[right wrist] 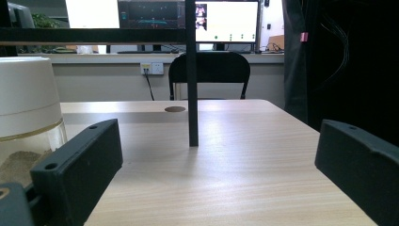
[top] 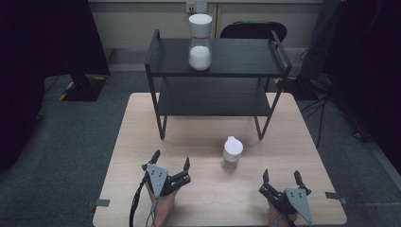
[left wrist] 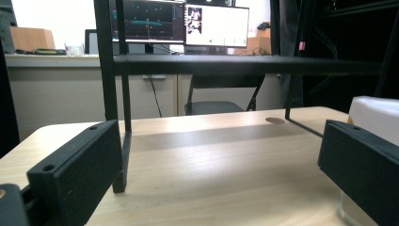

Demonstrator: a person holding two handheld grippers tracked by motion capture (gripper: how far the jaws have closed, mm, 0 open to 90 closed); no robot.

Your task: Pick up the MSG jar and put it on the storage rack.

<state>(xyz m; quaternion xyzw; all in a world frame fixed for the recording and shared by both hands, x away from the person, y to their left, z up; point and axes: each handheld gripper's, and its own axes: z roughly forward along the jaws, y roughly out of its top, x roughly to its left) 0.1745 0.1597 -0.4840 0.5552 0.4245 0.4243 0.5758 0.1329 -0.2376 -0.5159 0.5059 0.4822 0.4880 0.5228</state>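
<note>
A small clear jar with a white lid [top: 232, 154] stands on the wooden table [top: 198, 198], in front of a black two-tier shelf [top: 217, 71]. A taller white-lidded jar [top: 200, 42] holding white powder stands on the shelf's top tier. My left gripper [top: 171, 161] rests open near the table's front, left of the small jar, nothing between its jaws. My right gripper [top: 282, 176] is open at the front right, also holding nothing. The small jar [left wrist: 374, 117] sits behind the right jaw in the left gripper view. At the left edge of the right gripper view it [right wrist: 26, 122] shows sandy contents.
A black chair [top: 253, 30] stands behind the shelf. Dark stands and cables sit on the grey floor at the right [top: 326, 90] and left [top: 82, 87]. Monitors [left wrist: 188, 21] line a counter beyond the table. The shelf's legs [right wrist: 191, 75] rise ahead of both grippers.
</note>
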